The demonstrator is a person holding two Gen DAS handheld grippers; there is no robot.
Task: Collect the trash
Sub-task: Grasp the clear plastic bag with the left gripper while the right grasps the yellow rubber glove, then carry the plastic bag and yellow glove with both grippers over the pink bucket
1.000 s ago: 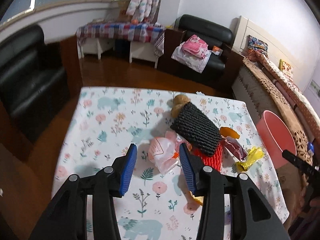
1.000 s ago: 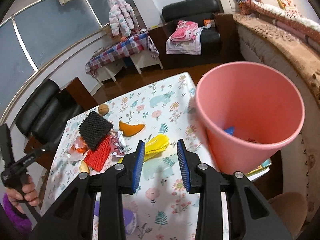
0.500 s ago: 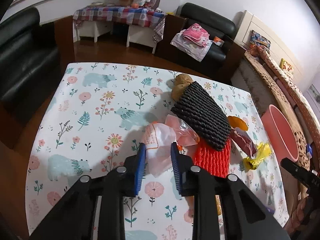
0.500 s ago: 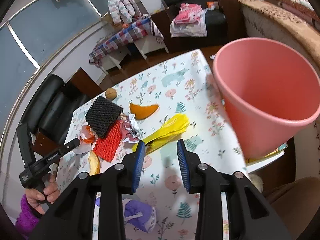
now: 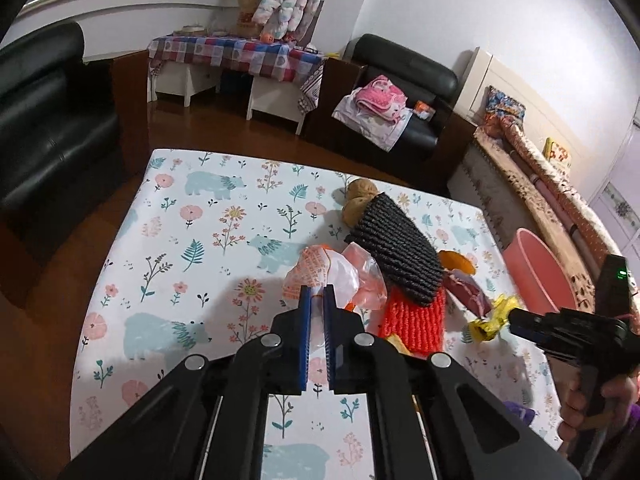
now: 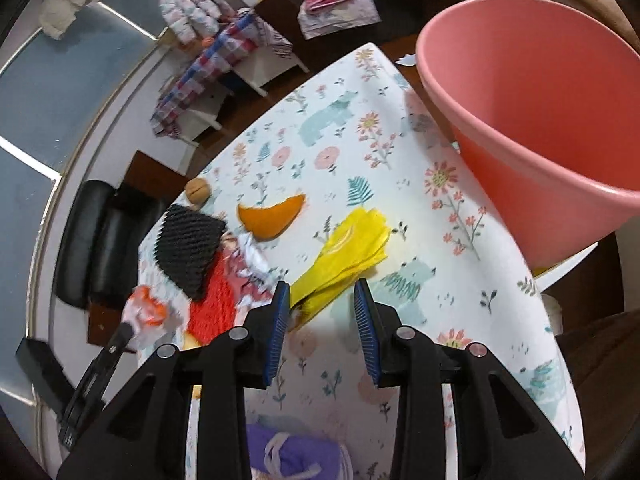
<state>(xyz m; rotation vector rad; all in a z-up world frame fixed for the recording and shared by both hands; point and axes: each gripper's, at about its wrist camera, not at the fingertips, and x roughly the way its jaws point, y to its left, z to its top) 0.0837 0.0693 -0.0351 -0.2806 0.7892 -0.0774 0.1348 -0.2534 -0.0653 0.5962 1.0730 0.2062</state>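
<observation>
The left hand-held gripper point(image 5: 317, 294) has just been closing, and its blue pads now pinch the near edge of a crumpled pink-and-clear bag point(image 5: 336, 276) lying on the counter point(image 5: 192, 248). Just right of it sit an orange net point(image 5: 416, 316) with a black net point(image 5: 394, 250) overlapping its far end, and two walnuts point(image 5: 360, 200) beyond. The right hand-held gripper point(image 6: 322, 294) hangs partly open over the counter, holding nothing; a yellow wrapper point(image 6: 346, 256) lies just ahead, its near end reaching between the pads. An orange peel point(image 6: 270, 216) lies farther off to the left. The pink bin point(image 6: 532, 120) stands ahead to the right, beside the counter's edge.
</observation>
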